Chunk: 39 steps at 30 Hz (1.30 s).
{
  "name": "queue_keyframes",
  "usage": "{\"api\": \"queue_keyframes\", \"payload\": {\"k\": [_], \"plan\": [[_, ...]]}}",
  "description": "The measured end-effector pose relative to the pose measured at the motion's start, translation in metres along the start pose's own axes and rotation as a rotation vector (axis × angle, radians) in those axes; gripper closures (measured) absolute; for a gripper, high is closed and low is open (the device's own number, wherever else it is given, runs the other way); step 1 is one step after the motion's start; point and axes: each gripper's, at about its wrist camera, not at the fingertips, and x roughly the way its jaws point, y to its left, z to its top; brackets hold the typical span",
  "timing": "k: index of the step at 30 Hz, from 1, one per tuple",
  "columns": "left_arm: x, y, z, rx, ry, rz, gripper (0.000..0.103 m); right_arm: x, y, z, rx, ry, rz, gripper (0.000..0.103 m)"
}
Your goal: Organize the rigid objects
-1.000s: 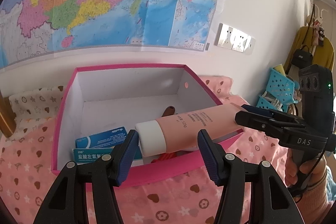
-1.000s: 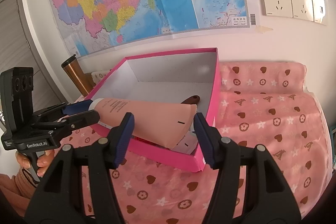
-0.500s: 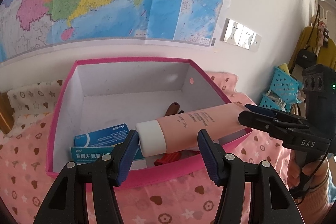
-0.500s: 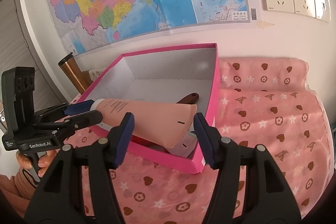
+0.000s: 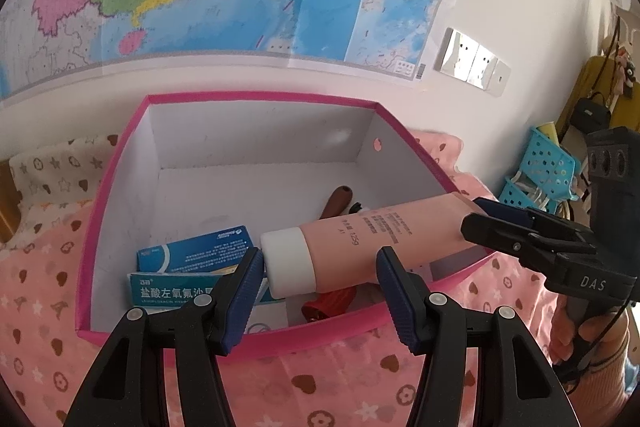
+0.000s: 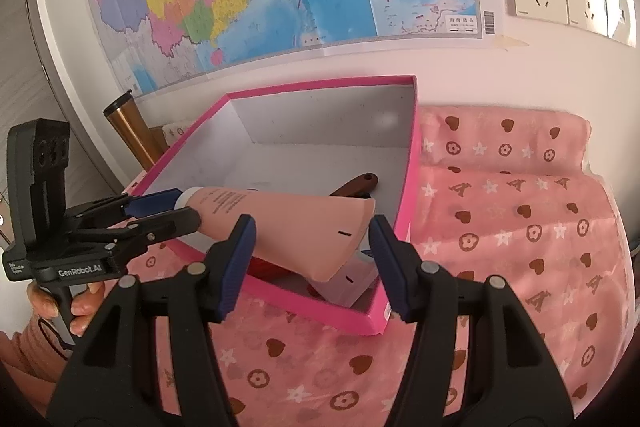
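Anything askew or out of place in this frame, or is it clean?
One oddity: the pink tube hangs level above the pink box, the left tongs around its white cap, the right tongs around its crimped tail. Nothing looks spilled or damaged; the blue medicine boxes lie flat inside.

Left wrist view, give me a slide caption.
Both grippers hold a pink tube over the pink box.
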Motion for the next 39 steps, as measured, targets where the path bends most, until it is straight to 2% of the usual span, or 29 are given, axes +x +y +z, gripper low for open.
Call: {"api": "queue_keyframes", "payload": {"k": [14,17,19,21,22,23,25,27,28,39], "plan": [[0.010,-0.002,0.000,0.021,0.017,0.007,0.044,0.010,0.011,-0.002,-0.037,0.006,-0.025,0.041],[0.001,-0.006,-0.005,0.044,-0.007,0.013,0.039,0.006,0.013,-0.004,-0.037,0.000,-0.022,0.041],[-0.008,-0.010,-0.009,0.065,-0.031,0.017,0.026,0.001,0.015,-0.008,-0.032,-0.011,-0.019,0.041],[-0.018,-0.014,-0.013,0.075,-0.060,0.026,0.018,-0.004,0.020,-0.012,-0.038,-0.021,-0.015,0.040],[-0.024,-0.016,-0.016,0.083,-0.078,0.028,0.017,-0.007,0.024,-0.014,-0.048,-0.026,-0.016,0.039],[-0.030,-0.017,-0.018,0.089,-0.091,0.033,0.016,-0.010,0.029,-0.018,-0.063,-0.033,-0.022,0.036],[-0.040,-0.019,-0.023,0.092,-0.116,0.051,0.007,-0.016,0.038,-0.024,-0.084,-0.048,-0.029,0.029],[-0.050,-0.019,-0.028,0.085,-0.145,0.067,0.000,-0.020,0.045,-0.032,-0.096,-0.061,-0.040,0.012],[-0.055,-0.019,-0.031,0.082,-0.162,0.079,0.000,-0.022,0.049,-0.037,-0.099,-0.066,-0.048,0.009],[-0.074,-0.005,-0.068,0.014,-0.129,0.180,0.000,-0.028,0.071,-0.074,-0.093,-0.077,-0.106,0.007]]}}
